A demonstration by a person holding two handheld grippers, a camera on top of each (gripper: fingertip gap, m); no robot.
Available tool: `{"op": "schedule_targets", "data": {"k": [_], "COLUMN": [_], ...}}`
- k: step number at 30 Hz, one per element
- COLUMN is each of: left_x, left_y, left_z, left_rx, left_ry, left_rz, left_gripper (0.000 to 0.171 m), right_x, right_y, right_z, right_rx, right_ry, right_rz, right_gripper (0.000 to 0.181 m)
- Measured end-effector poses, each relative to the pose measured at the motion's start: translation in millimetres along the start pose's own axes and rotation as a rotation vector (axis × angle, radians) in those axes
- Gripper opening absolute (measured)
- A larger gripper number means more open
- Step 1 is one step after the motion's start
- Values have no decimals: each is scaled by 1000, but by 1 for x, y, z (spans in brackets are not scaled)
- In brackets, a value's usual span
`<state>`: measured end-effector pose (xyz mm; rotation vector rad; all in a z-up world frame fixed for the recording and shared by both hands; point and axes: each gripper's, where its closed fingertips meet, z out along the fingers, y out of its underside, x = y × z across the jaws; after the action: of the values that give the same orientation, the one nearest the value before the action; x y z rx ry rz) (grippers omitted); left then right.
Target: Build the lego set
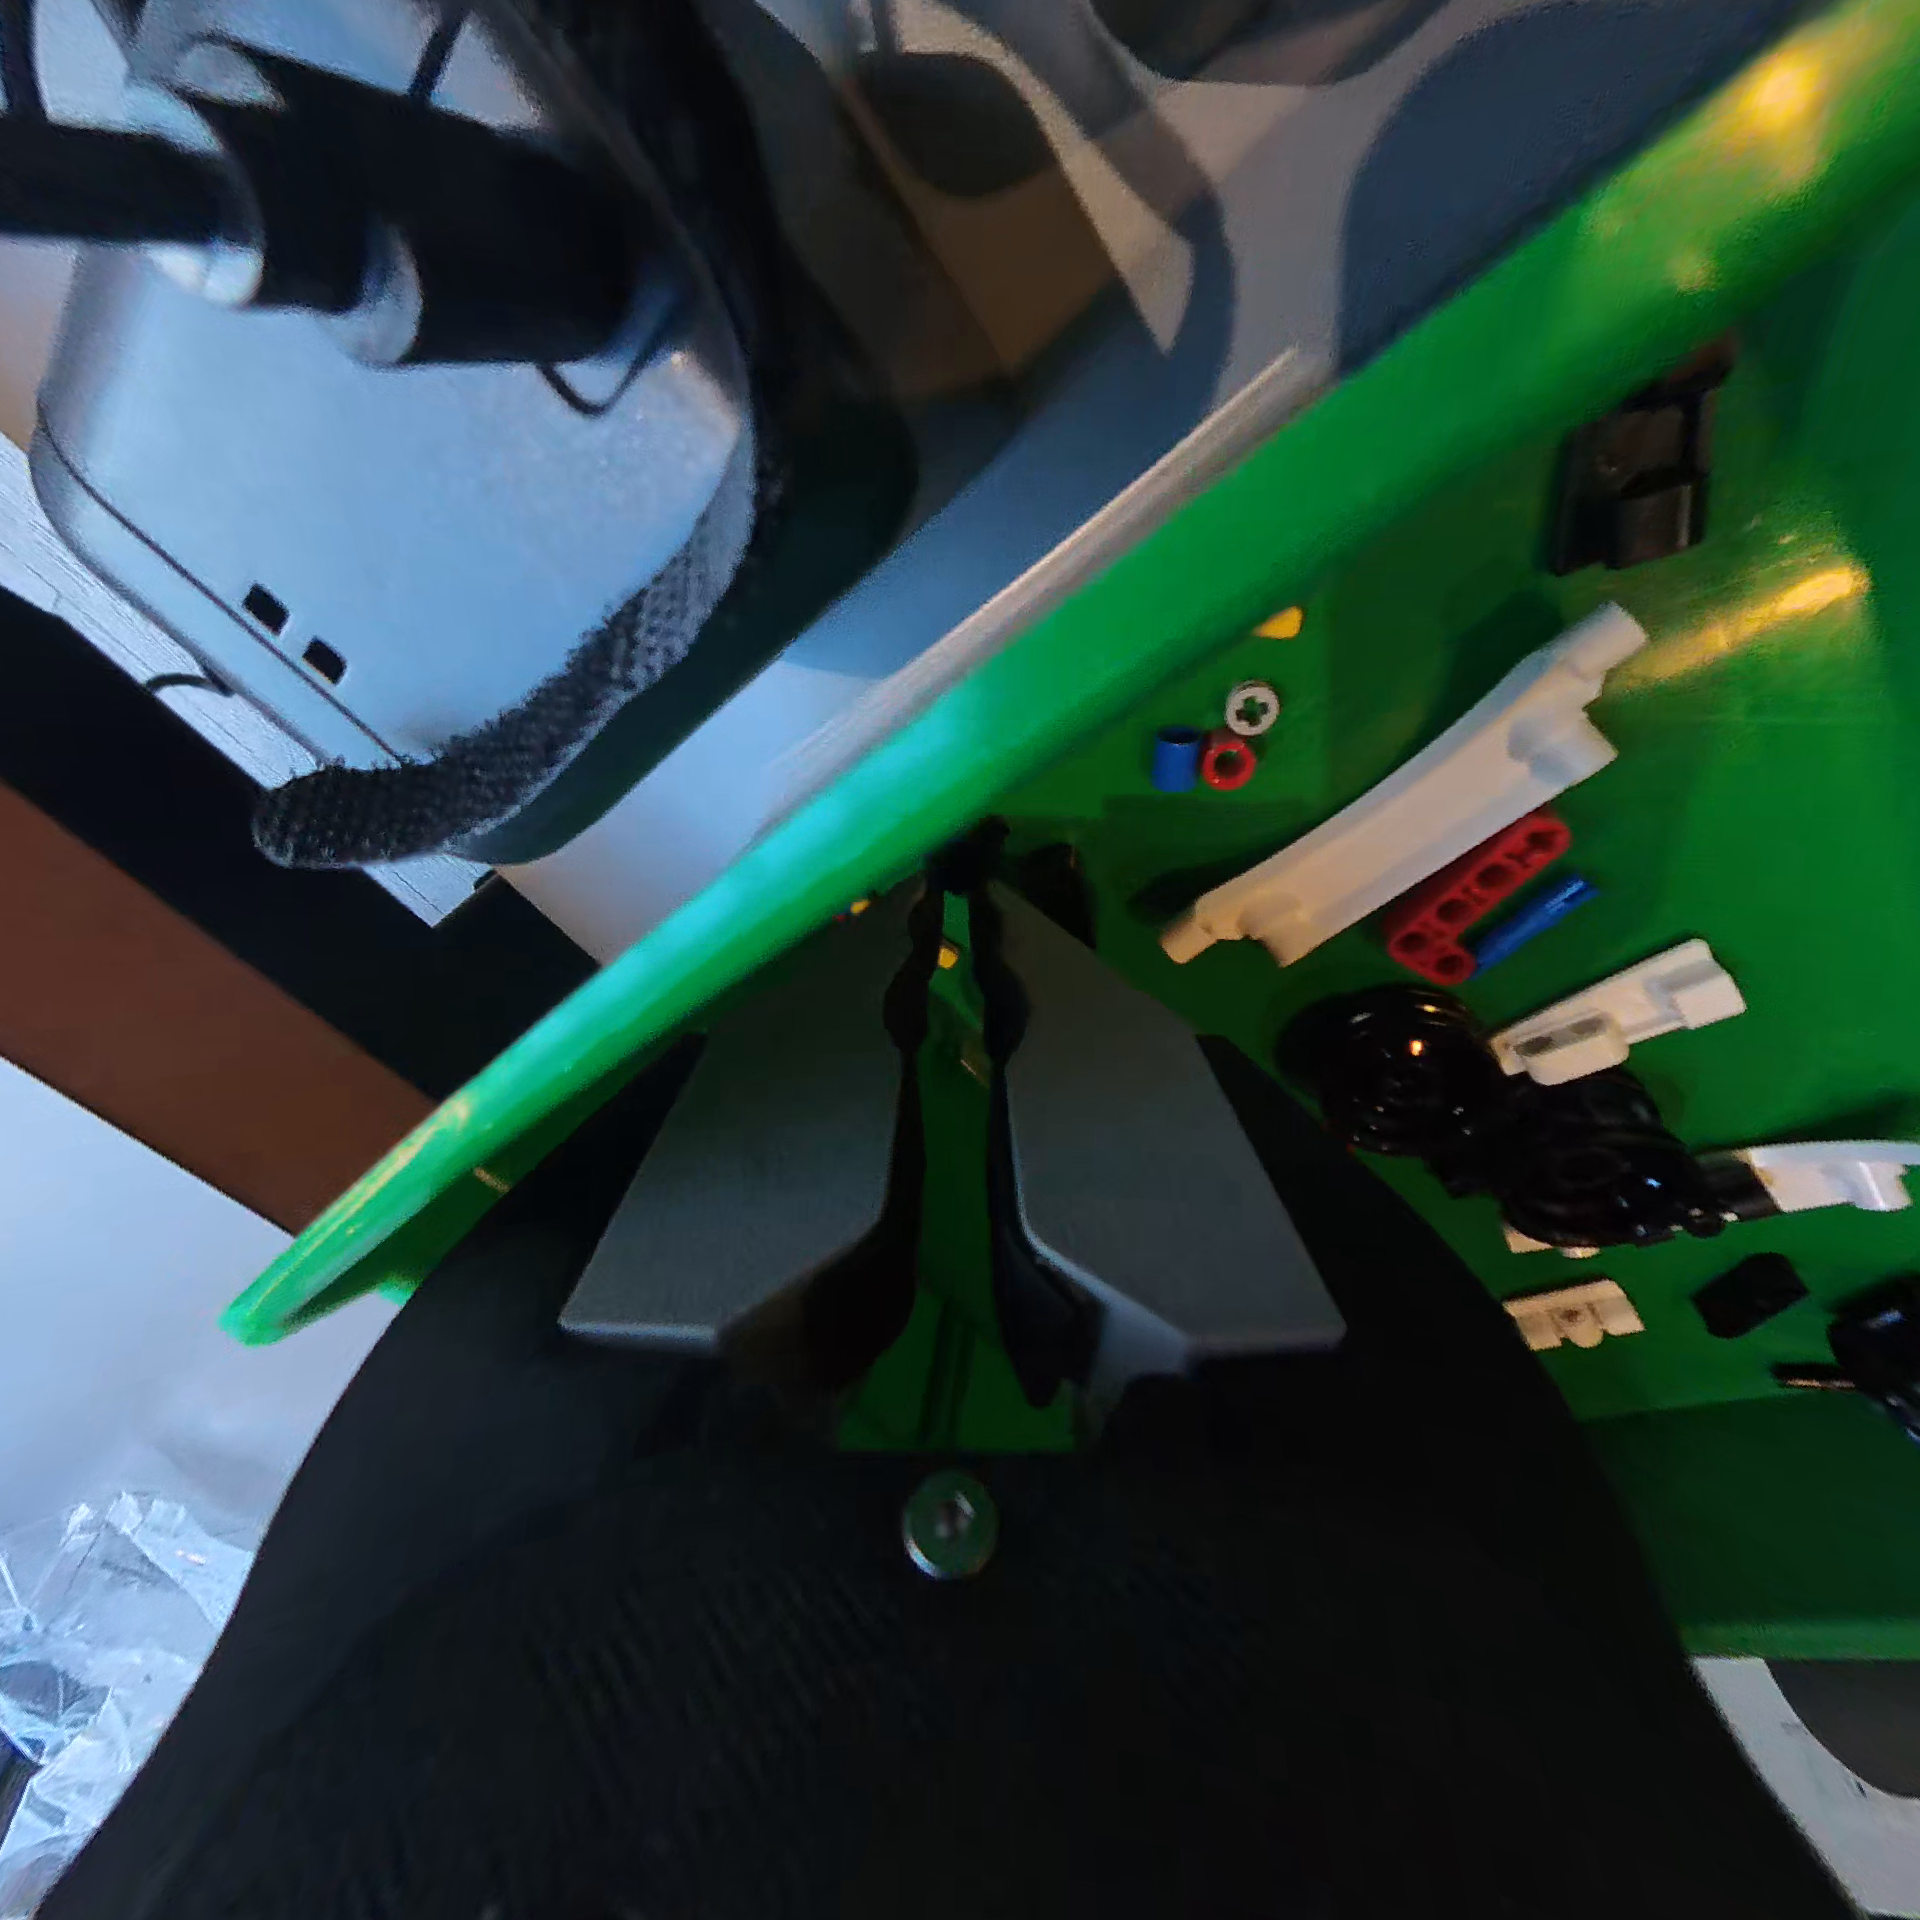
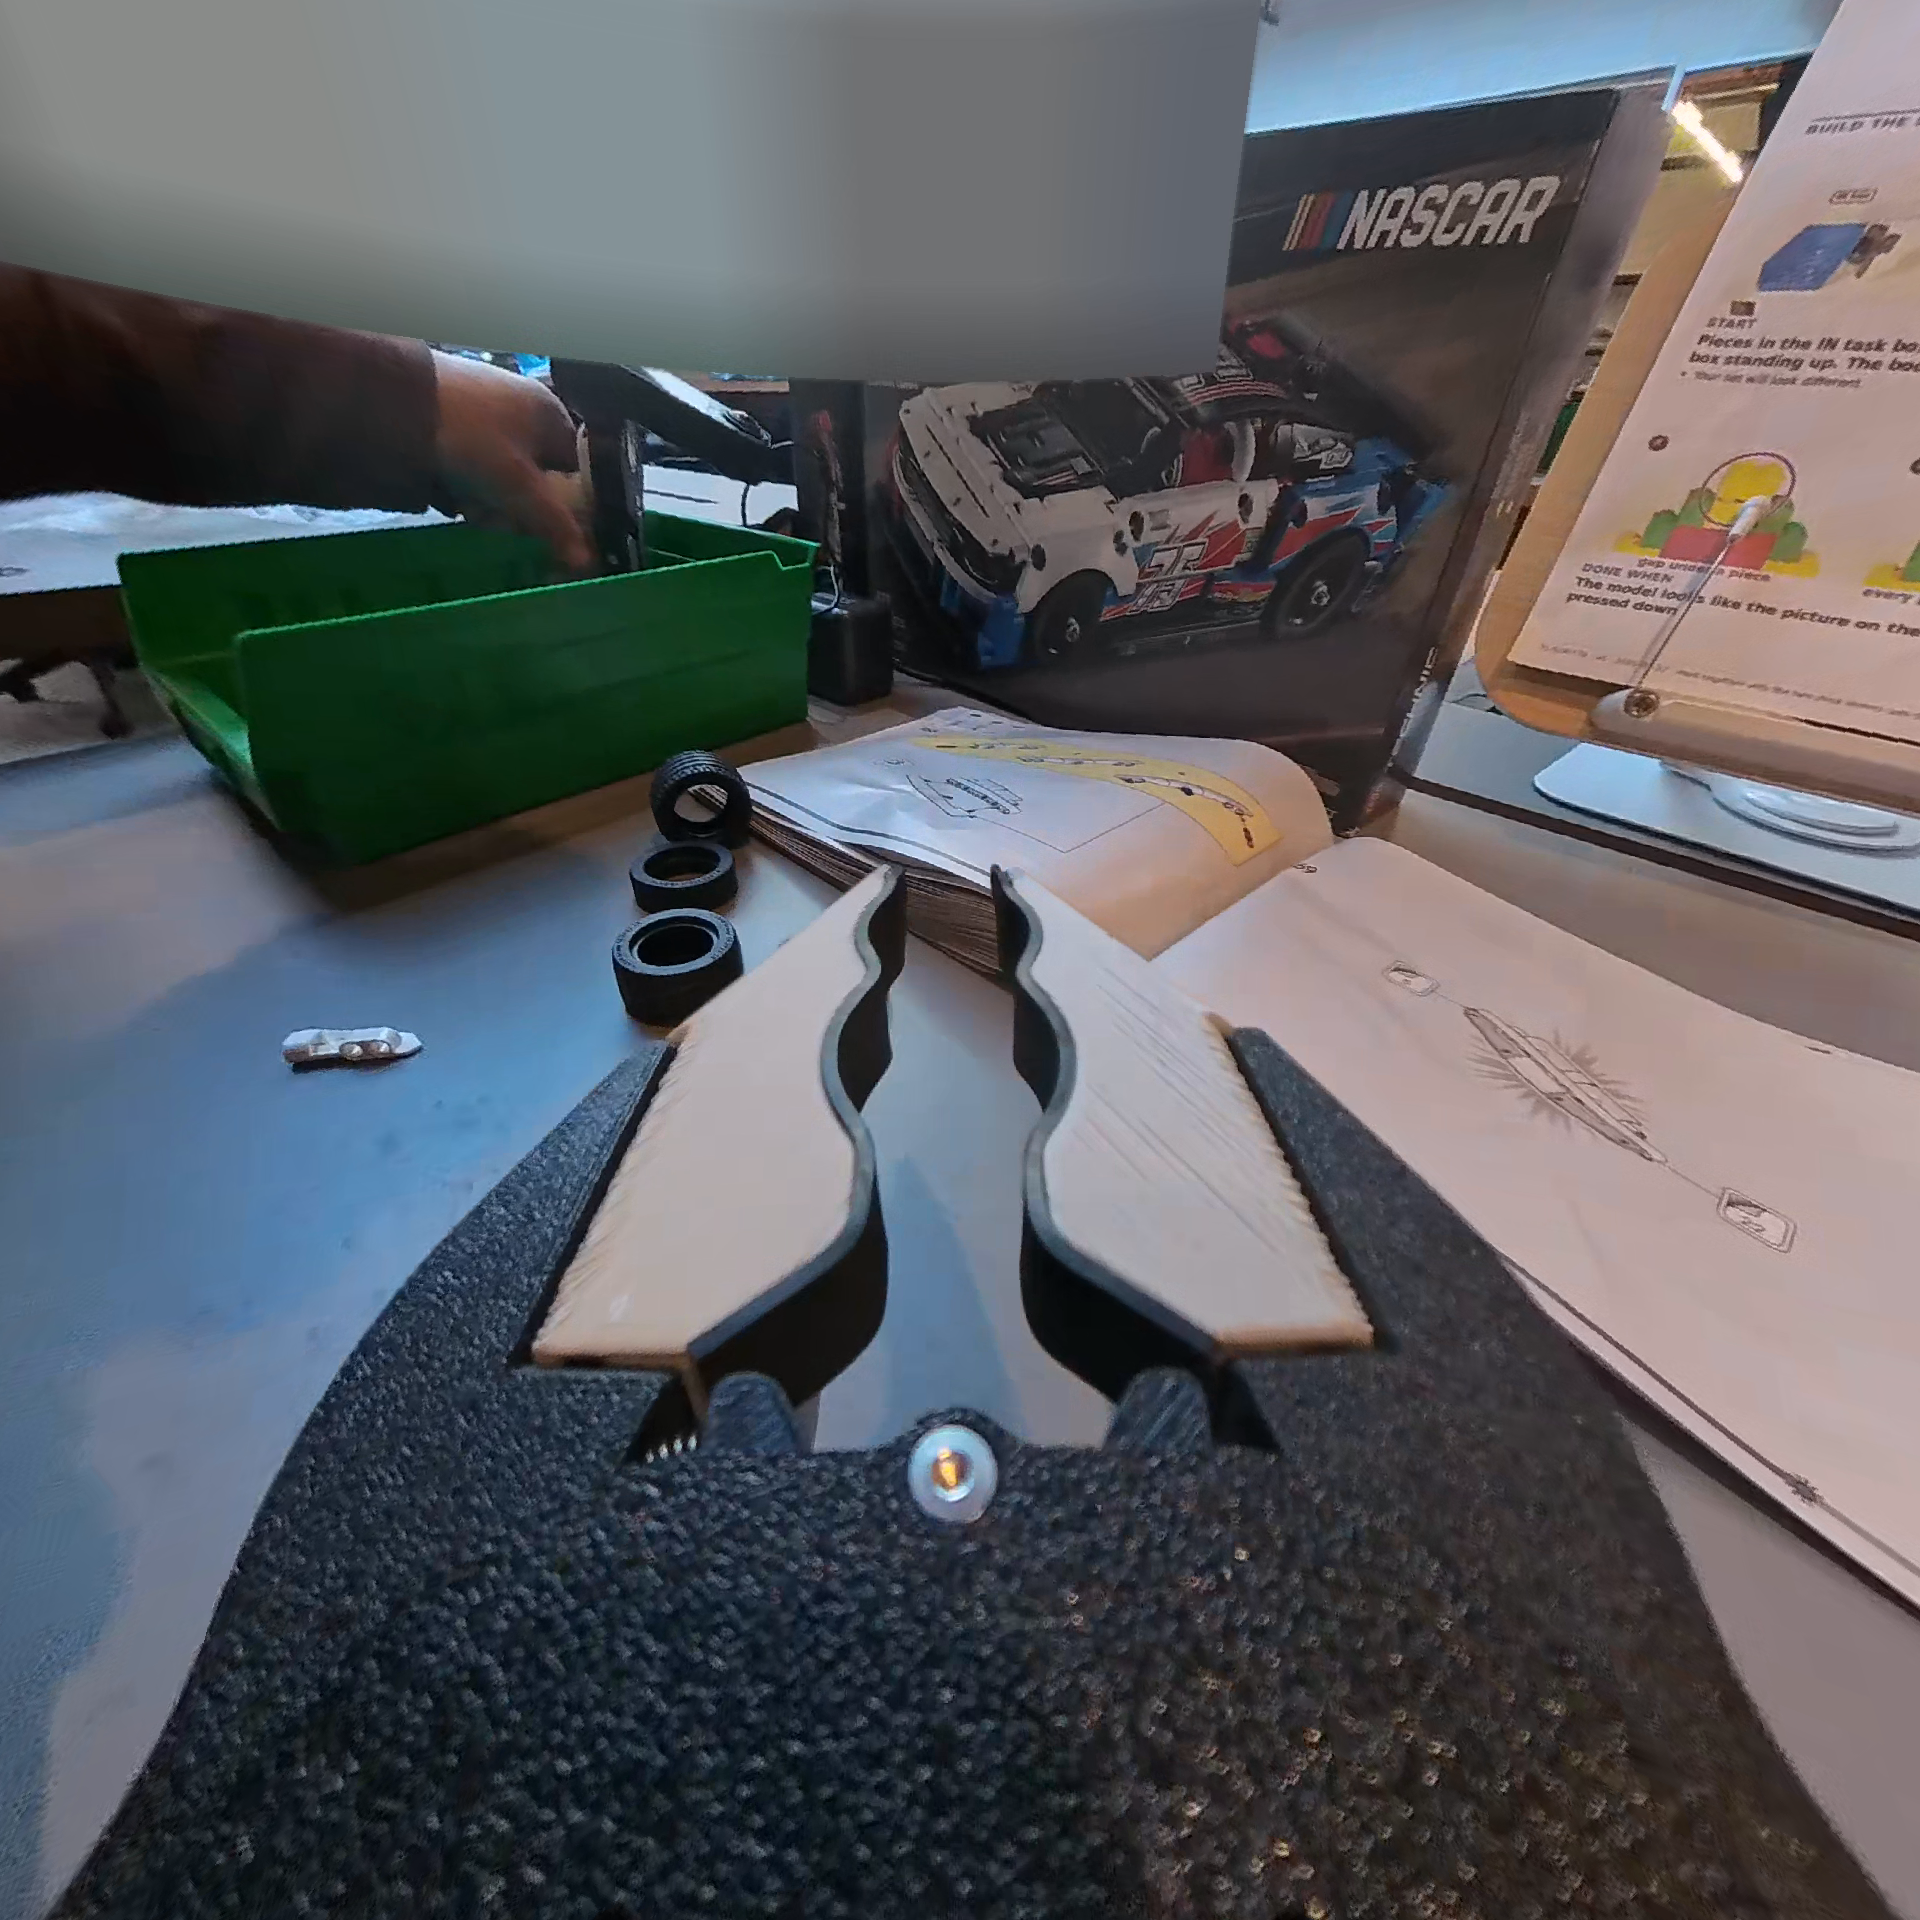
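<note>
My left gripper (image 1: pixel 958 883) is down inside the green bin (image 1: pixel 1039 665), close to its wall. Its jaws are almost together on a small black lego piece (image 1: pixel 971 844) at the tips. Loose parts lie on the bin floor: a long white curved panel (image 1: pixel 1403 790), a red beam (image 1: pixel 1475 899), a blue pin (image 1: pixel 1532 914) and black tyres (image 1: pixel 1455 1091). My right gripper (image 2: pixel 945 883) is open and empty, low over the table by the open instruction booklet (image 2: pixel 1039 821). Three black tyres (image 2: pixel 683 875) and a small white piece (image 2: pixel 351 1044) lie on the table to its left.
The green bin (image 2: pixel 468 675) stands at the back left, with a hand (image 2: pixel 499 457) holding the other gripper in it. The lego box (image 2: pixel 1247 468) stands behind the booklet. A sheet on a stand (image 2: pixel 1766 416) is at the right. A grey device with cables (image 1: pixel 364 499) sits outside the bin. Spacing between my two grippers at the tips: around 50 cm.
</note>
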<state>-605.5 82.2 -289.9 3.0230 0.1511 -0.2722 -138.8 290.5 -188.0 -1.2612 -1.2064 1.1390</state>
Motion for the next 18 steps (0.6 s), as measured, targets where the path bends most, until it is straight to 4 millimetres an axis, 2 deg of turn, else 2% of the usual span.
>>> {"op": "schedule_targets", "data": {"k": [6,10,12,15,17,18], "left_x": [5,12,19,34,63,85], "left_y": [9,17,21,22,15,10], "left_z": [-2,-22,-43,-90,-125,-142], "left_rx": [13,93,150,269,375,431], "left_ry": [-8,-73,-108,-182,-182,-166], "left_rz": [10,36,37,49,74,98], "left_gripper": [2,2,1,1,1,1], "right_x": [3,2,0,-1,0,0], "right_y": [-2,-2,-2,-2,-2,-3], "right_z": [-1,-1,-1,-1,-1,-2], "right_rx": [15,15,14,16,20,21], "right_ry": [-13,-19,-23,-28,-28,-27], "right_rz": [40,43,38,41,49,52], "right_gripper": [16,16,16,16,16,16]}}
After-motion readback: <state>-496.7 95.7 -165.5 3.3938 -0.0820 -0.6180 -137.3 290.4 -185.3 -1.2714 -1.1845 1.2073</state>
